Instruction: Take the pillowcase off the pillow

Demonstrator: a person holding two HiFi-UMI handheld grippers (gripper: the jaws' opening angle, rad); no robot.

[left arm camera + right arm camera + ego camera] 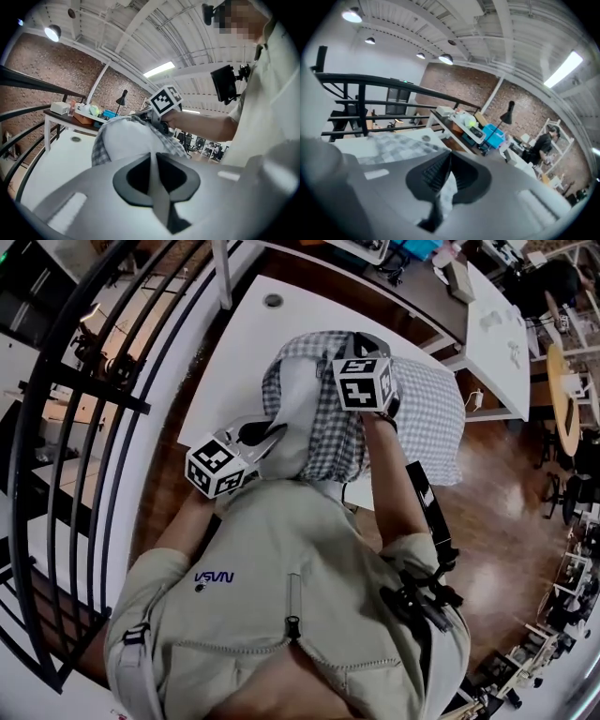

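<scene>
the pinch could slip

the checked pillowcase (pixel 422 409) is bunched up over the near edge of the white table (pixel 244 343), half off the white pillow (pixel 298 413). the right gripper (pixel 449 176) is pinched tight on its cloth. the left gripper (pixel 152 173) is pinched on the pillow. both bites look thin, so if one lets go, the pillow may get dragged along inside. the case looks soft and wrinkly, with small grey squares.

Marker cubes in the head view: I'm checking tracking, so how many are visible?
2. One cube sits on the left gripper, by the white pillow's near end; the other cube on the right gripper, over the checked pillowcase. No more appear hidden.
</scene>
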